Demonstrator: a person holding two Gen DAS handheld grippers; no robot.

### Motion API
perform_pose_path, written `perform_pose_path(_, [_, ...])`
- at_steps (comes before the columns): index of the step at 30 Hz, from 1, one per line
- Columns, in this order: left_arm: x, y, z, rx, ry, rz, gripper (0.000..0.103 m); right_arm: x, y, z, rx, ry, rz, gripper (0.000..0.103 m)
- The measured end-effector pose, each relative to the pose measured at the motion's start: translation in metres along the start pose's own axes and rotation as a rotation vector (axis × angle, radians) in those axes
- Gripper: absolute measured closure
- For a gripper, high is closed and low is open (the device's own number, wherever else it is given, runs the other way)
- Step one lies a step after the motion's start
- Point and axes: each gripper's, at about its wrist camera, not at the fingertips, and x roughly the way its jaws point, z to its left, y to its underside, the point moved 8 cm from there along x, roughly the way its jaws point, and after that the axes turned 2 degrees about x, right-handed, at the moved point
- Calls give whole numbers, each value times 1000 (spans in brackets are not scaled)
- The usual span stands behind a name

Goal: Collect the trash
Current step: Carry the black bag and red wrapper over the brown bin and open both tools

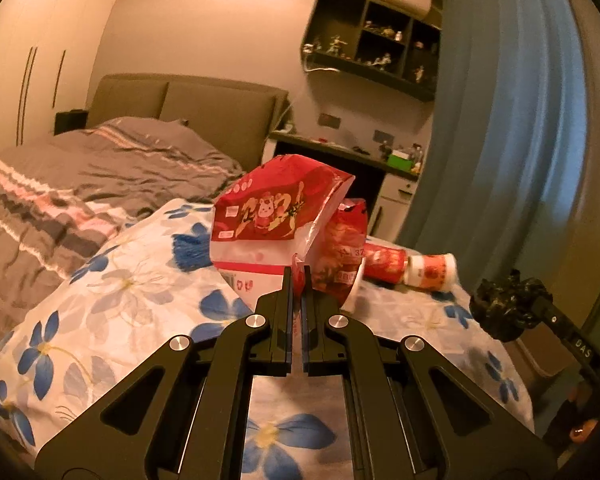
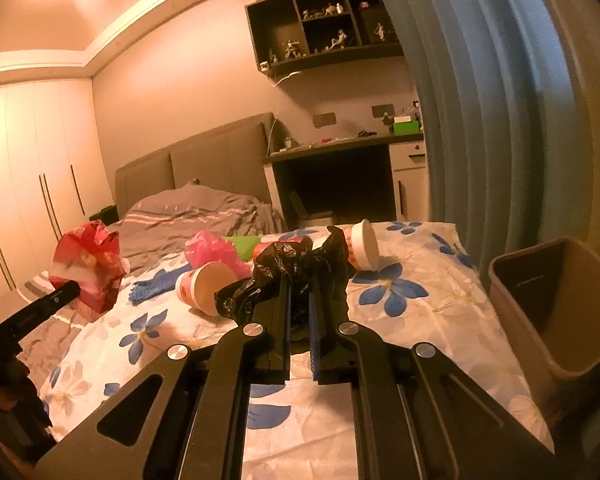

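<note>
My left gripper (image 1: 298,280) pinches a red snack bag (image 1: 276,216) and holds it up over the flowery blanket (image 1: 140,280). My right gripper (image 2: 300,292) squeezes a crumpled black bag (image 2: 296,264) tight, also up off the bed. A brown bin (image 2: 556,304) stands just beside the bed on my right. Two paper cups (image 2: 204,284) lie tipped over on the blanket, and a pink bag (image 2: 212,252) sits near them.

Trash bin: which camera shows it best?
The right wrist view: the trash bin stands open-topped beside the bed, at right. In the left wrist view it does not appear; only a black bag shows there.
</note>
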Motion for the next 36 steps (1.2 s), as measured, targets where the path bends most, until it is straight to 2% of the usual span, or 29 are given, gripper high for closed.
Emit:
perform_pose_path(9, [-5, 0, -54, 68, 83, -11, 101, -26, -4, -28, 27, 31, -39, 95])
perform_pose_path(15, [-1, 2, -107, 126, 170, 0, 101, -43, -8, -57, 57, 76, -70, 95])
perform_pose_path(22, [9, 10, -185, 201, 304, 14, 101, -60, -13, -100, 94, 158, -107, 95])
perform_pose_path(36, [36, 26, -309, 274, 509, 45, 101, -96, -30, -201, 135, 373, -199, 95])
